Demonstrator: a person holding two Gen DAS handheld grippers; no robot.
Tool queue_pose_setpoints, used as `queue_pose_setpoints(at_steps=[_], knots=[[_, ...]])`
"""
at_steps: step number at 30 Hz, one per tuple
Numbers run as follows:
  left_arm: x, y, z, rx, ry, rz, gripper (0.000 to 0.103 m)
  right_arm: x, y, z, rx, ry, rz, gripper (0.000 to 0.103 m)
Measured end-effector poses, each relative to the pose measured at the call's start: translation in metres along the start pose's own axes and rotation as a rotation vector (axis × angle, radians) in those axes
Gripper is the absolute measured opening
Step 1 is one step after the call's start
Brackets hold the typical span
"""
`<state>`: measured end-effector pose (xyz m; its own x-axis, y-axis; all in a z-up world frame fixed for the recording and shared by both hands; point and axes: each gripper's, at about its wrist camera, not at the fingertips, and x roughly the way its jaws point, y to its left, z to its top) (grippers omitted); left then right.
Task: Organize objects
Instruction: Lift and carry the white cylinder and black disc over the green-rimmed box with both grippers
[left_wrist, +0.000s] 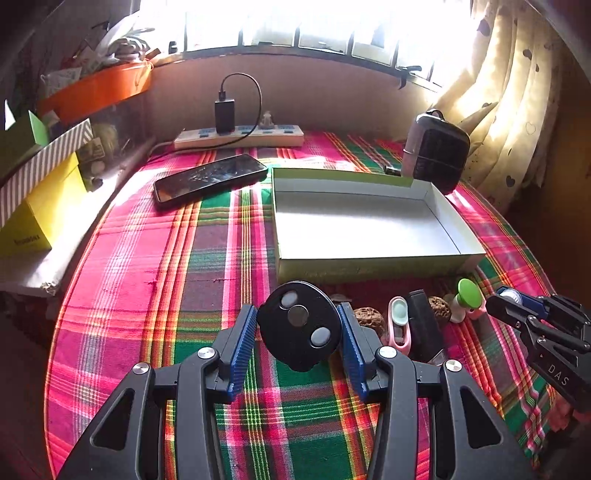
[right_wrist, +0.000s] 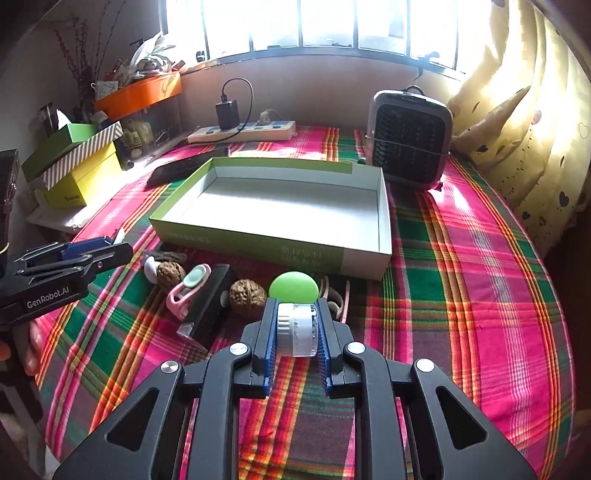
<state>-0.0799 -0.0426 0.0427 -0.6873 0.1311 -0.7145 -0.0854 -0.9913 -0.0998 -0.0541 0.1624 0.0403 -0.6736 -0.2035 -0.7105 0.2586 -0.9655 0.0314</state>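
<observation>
left claw (left_wrist: 299, 332) grips a black disc (left_wrist: 299, 325), right claw (right_wrist: 295, 332) a clear cap (right_wrist: 297, 328) (both lifted), likely bound for the empty box (right_wrist: 384, 221).

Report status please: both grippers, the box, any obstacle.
Left gripper shut on black round disc. Right gripper shut on small white cylinder. Open box empty. Walnuts, pink clip lie before it.

My left claw (left_wrist: 300, 338) is gripping a black disc (left_wrist: 300, 326) with three round buttons between its blue pads. Just beyond it, the open box (left_wrist: 369, 266) is lying on the plaid-covered table (left_wrist: 184, 280). To my right, walnuts (left_wrist: 370, 317), a pink clip (left_wrist: 400, 326) and a green-capped piece (left_wrist: 468, 297) are clustering near my right claw (left_wrist: 508, 299).
</observation>
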Motion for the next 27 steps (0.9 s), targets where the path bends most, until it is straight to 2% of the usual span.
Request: queue_pose_setpoints(at_steps=[14,19,27], knots=[[0.002,-0.006,0.036,0.03,-0.04,-0.018,0.043,0.007,0.005,0.051,-0.038,-0.064,0.021,0.02],[0.013,-0.006,0.054,0.022,-0.022,-0.063,0.043,0.018,0.003,0.072,-0.045,-0.066,0.027,0.02],[0.04,-0.004,0.077,0.016,0.009,-0.064,0.043,0.052,-0.004,0.104,-0.039,-0.029,0.03,0.02]])
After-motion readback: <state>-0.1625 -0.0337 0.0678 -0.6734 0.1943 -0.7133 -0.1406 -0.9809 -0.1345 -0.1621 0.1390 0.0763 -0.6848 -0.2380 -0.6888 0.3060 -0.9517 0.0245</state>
